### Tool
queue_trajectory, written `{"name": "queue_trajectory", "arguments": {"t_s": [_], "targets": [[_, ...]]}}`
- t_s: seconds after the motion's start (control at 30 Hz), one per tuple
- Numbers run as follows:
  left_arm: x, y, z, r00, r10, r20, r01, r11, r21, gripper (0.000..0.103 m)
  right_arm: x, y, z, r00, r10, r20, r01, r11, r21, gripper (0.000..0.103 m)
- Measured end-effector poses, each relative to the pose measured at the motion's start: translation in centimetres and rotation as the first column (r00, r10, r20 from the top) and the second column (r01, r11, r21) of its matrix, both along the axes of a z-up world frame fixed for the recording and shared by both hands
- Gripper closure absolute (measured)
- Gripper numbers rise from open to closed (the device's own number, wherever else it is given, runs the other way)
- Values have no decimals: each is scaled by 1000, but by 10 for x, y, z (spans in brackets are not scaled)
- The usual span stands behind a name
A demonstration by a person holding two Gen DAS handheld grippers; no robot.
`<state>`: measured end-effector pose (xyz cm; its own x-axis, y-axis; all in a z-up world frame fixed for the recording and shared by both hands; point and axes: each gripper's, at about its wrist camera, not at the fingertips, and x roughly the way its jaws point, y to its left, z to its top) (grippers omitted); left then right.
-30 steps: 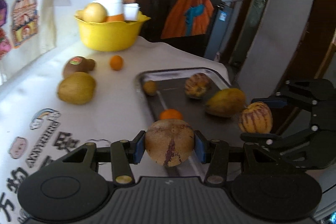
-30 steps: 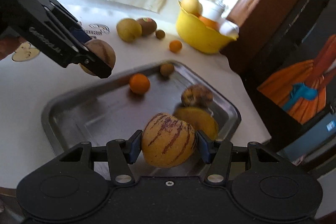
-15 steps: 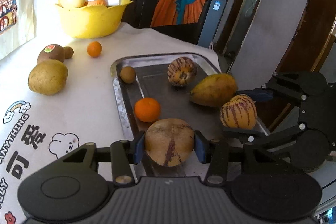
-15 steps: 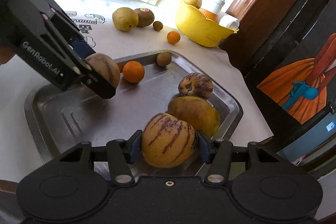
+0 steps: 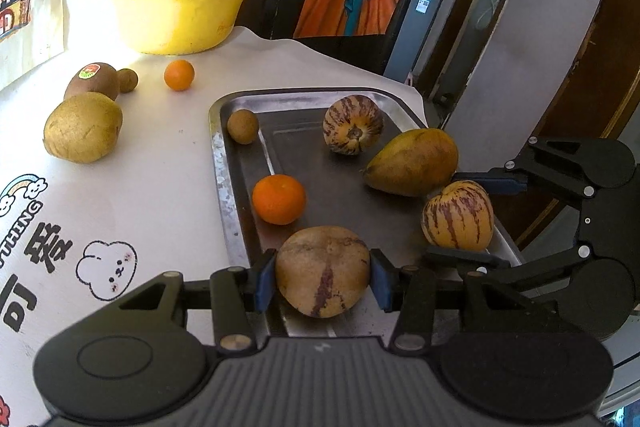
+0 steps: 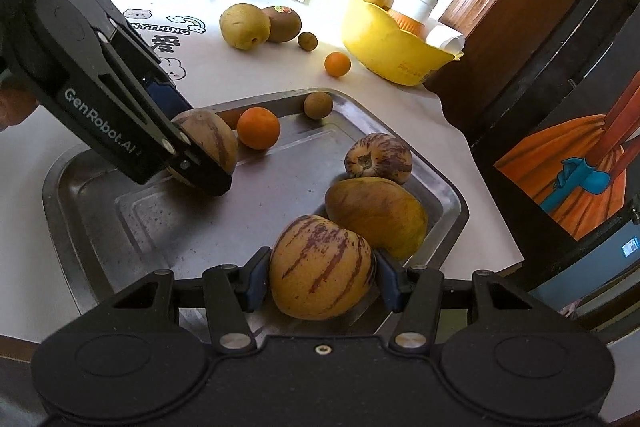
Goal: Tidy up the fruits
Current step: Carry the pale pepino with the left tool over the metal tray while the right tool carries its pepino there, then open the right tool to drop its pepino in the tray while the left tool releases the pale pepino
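My left gripper (image 5: 322,273) is shut on a tan purple-streaked melon (image 5: 322,271) low over the near end of the steel tray (image 5: 224,163); it also shows in the right wrist view (image 6: 212,143). My right gripper (image 6: 320,281) is shut on a yellow striped melon (image 6: 320,271) at the tray's right edge, touching a mango (image 6: 376,213). The tray (image 6: 80,227) also holds another striped melon (image 6: 378,157), an orange (image 6: 258,127) and a small brown fruit (image 6: 317,105).
On the white cloth beyond the tray lie a pear-like fruit (image 5: 82,127), a kiwi (image 5: 92,81), a small brown fruit (image 5: 127,79) and a small orange (image 5: 179,75). A yellow bowl (image 5: 176,15) with fruit stands at the back. The table edge drops off right of the tray.
Both grippers moved down and forward over the tray with their melons held. The left melon now sits low beside the orange; the right melon is against the mango.
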<state>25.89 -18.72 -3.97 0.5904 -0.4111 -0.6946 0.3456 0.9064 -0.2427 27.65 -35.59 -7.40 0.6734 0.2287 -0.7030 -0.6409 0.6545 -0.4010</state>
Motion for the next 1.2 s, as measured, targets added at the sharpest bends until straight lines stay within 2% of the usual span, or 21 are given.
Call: {"name": "queue_trajectory", "arguments": {"t_s": [0.27, 0.63, 0.83, 0.9, 1.07, 1.2], "targets": [[2, 0, 2, 1000, -11, -25, 11, 1000, -2, 50, -4, -1, 0, 1000, -3, -1, 3, 1000, -2, 46], [-9, 8, 14, 1000, 8, -11, -9, 1000, -25, 45, -18, -1, 4, 1000, -29, -2, 29, 1000, -2, 34], [-25, 21, 27, 999, 42, 16, -41, 998, -48, 31, -33, 1, 15, 999, -52, -3, 52, 998, 24, 24], [-33, 29, 32, 998, 63, 30, -62, 997, -53, 20, -38, 3, 20, 998, -63, -10, 63, 997, 39, 18], [-57, 52, 45, 992, 112, 54, -109, 993, -54, 3, -54, 13, 39, 996, -74, -58, 78, 995, 67, 8], [-77, 75, 51, 987, 155, 49, -152, 987, -57, 1, -70, 26, 54, 992, -72, -104, 80, 994, 69, 7]]}}
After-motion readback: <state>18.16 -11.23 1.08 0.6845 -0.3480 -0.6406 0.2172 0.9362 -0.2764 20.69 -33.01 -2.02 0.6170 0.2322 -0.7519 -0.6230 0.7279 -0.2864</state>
